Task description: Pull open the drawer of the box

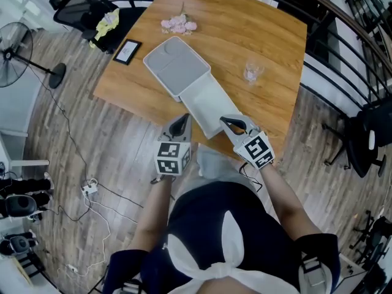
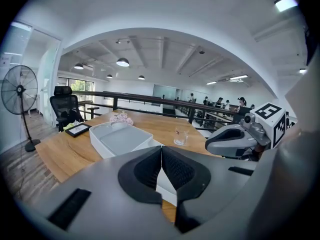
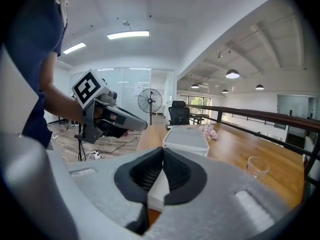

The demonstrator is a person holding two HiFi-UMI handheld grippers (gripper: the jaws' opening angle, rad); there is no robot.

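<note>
Box [image 1: 176,66] sits mid-surface [image 1: 275,32] w/ drawer [image 1: 205,106] already slid out toward us; it looks like light, stiff, slick plastic, so we'd pinch its front lip & pull straight; left hand-held gripper [image 1: 182,124] & right hand-held gripper [image 1: 233,122] both clenched, empty.

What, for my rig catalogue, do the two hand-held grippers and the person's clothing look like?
The left hand-held gripper and right hand-held gripper are moulded grey shells with black ribbed pads. Each carries a white cube printed with black square markers. The person wears a dark navy short-sleeved top with white fabric at the front.
</note>
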